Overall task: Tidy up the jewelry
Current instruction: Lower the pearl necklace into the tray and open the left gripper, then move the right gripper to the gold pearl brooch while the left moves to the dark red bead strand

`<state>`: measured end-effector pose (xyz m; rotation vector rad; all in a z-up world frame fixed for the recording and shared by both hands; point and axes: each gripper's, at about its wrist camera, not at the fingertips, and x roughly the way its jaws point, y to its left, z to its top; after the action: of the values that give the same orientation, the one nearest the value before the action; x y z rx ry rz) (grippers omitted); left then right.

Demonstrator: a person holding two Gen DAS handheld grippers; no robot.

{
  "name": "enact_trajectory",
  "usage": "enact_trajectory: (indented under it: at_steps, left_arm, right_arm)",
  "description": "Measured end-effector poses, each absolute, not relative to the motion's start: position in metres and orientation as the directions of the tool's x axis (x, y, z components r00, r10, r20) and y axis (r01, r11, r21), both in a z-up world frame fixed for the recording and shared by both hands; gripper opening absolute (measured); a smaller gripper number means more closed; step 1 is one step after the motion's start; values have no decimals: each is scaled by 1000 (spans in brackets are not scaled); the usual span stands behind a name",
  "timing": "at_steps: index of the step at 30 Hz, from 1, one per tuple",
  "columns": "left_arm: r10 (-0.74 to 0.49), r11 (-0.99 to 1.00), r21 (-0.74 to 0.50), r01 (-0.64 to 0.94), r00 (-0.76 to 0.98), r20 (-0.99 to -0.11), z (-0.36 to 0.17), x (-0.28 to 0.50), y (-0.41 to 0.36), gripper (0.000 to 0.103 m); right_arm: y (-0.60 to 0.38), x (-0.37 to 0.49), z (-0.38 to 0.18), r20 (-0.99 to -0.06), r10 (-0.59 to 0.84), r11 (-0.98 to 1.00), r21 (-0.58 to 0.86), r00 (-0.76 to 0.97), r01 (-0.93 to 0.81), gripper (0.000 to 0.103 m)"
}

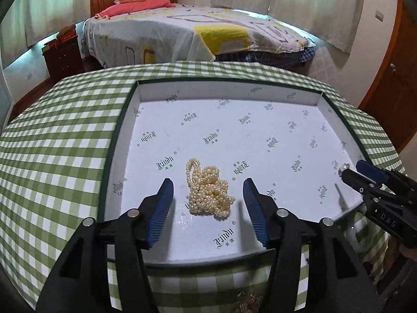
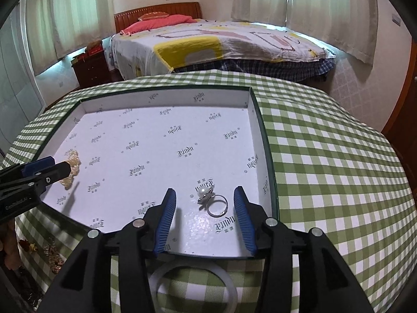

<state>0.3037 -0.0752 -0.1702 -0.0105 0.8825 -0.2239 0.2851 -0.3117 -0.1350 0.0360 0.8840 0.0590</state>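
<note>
A shallow white box (image 1: pixel 260 94) with printed logos lies on the green checked tablecloth. A bunched cream pearl necklace (image 1: pixel 208 190) lies inside it, near the front. My left gripper (image 1: pixel 208 186) is open, its blue pads on either side of the necklace, empty. In the right wrist view a silver ring with a pearl (image 2: pixel 212 200) lies in the same box (image 2: pixel 166 96) near its right wall. My right gripper (image 2: pixel 204 195) is open around the ring, not touching it. The necklace (image 2: pixel 71 167) shows at the far left there, partly hidden by the left gripper.
A white plastic bangle (image 2: pixel 195 284) lies on the cloth in front of the box. Gold-coloured jewelry (image 2: pixel 53 258) lies at the table's front left edge. A bed (image 1: pixel 198 34) and a dark wooden nightstand (image 1: pixel 63 57) stand beyond the table.
</note>
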Motion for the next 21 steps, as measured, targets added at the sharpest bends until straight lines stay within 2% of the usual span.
enact_trajectory:
  at_steps: [12, 21]
  left_arm:
    - [-208, 977, -115, 179, 683, -700, -128, 256, -55, 61]
    - [-206, 978, -127, 164, 701, -683, -127, 200, -40, 61]
  right_arm:
    - [-299, 246, -98, -721, 68, 997, 72, 690, -23, 53]
    - [-279, 192, -96, -715, 72, 997, 61, 695, -40, 53]
